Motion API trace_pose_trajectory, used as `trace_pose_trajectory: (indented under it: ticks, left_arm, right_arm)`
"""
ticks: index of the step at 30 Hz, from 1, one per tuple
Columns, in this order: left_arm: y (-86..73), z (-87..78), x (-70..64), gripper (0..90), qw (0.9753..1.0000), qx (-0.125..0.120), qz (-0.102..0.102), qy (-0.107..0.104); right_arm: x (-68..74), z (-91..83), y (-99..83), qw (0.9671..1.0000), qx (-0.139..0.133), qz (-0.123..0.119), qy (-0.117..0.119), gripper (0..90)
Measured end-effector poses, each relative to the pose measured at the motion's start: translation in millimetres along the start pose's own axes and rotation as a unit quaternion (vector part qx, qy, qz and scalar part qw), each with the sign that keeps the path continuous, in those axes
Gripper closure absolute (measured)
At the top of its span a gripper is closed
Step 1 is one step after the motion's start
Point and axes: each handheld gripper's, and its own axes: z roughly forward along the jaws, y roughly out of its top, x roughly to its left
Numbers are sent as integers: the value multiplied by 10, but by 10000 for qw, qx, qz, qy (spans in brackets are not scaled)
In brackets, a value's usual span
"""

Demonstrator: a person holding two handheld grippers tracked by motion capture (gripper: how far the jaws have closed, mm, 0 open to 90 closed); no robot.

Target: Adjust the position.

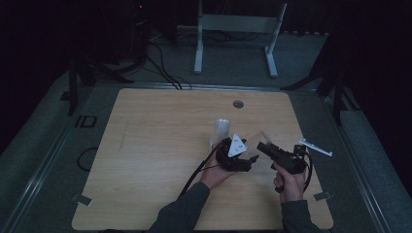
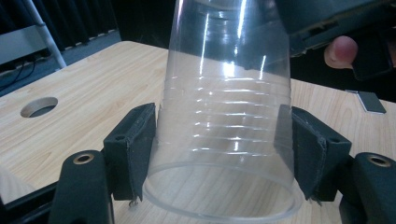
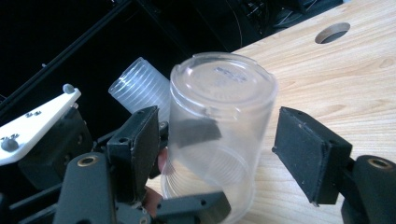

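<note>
A clear plastic cup point(image 2: 224, 107) is held just above the wooden table point(image 1: 160, 145), right of its middle. My left gripper point(image 2: 219, 135) is shut on it, one pad point(image 2: 133, 149) pressed to each side near the wide rim. The cup's closed base point(image 3: 222, 77) points at my right gripper point(image 3: 222, 135), which stands open around it; its right pad point(image 3: 308, 149) is clear of the wall. In the high view the cup point(image 1: 257, 141) hangs between the left gripper point(image 1: 250, 156) and the right gripper point(image 1: 266, 147). A hand holds each gripper.
A stack of clear cups point(image 1: 221, 130) stands just behind the left gripper, and shows again as a ribbed stack point(image 3: 140, 86). A white strip point(image 1: 316, 147) lies near the right edge. A cable hole point(image 1: 238, 104) is at the back. A metal frame point(image 1: 238, 29) stands beyond.
</note>
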Motion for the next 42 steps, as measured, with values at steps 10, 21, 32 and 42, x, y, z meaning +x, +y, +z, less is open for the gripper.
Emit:
trace_pose_trajectory:
  ticks: [10, 21, 32, 42]
  left_arm:
    - [4, -33, 20, 311, 10000, 49, 47, -27]
    - [4, -113, 57, 311, 9998, 111, 114, -78]
    - [14, -186, 103, 310, 9994, 202, 216, -203]
    - [54, -244, 116, 310, 9985, 261, 364, -308]
  right_arm:
    - [-55, -94, -10, 9998, 115, -85, -111, 322]
    - [-71, -148, 45, 9980, 339, -454, -267, 343]
    - [-52, -154, 56, 9946, 565, -778, -395, 347]
    - [-17, -156, 71, 9906, 739, -1044, -484, 363]
